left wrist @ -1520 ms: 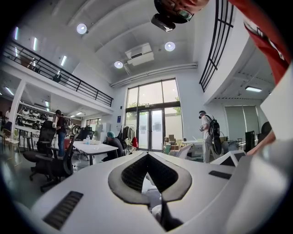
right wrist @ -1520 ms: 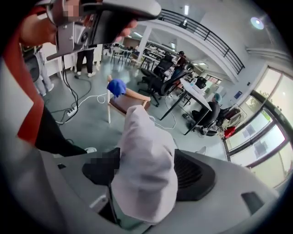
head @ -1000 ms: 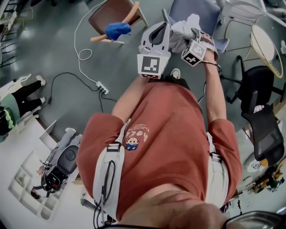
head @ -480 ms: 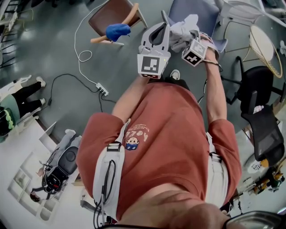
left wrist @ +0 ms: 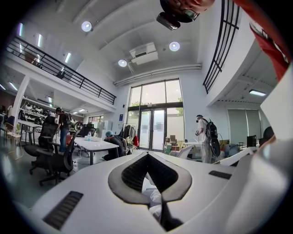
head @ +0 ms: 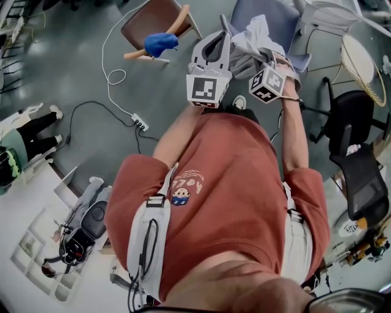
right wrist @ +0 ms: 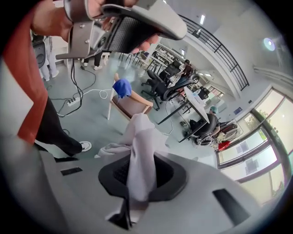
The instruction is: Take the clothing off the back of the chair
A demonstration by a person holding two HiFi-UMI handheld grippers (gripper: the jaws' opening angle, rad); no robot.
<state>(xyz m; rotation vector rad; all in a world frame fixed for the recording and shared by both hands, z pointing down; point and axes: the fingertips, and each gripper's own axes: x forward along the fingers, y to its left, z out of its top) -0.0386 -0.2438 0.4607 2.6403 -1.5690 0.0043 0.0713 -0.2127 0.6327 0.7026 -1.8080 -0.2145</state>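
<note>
— Where's the cloth?
— Bunched up over the chair.
— Grip?
— My right gripper clamps a fold. My left gripper pinches it too (just a sliver shows).

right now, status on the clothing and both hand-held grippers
Right hand-held gripper shut on clothing. Left hand-held gripper shut, white cloth between jaws. Clothing bunched over the blue chair. Nothing blocking.

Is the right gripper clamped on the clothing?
Yes, the right gripper has its jaws shut on a fold of the pale clothing.
</note>
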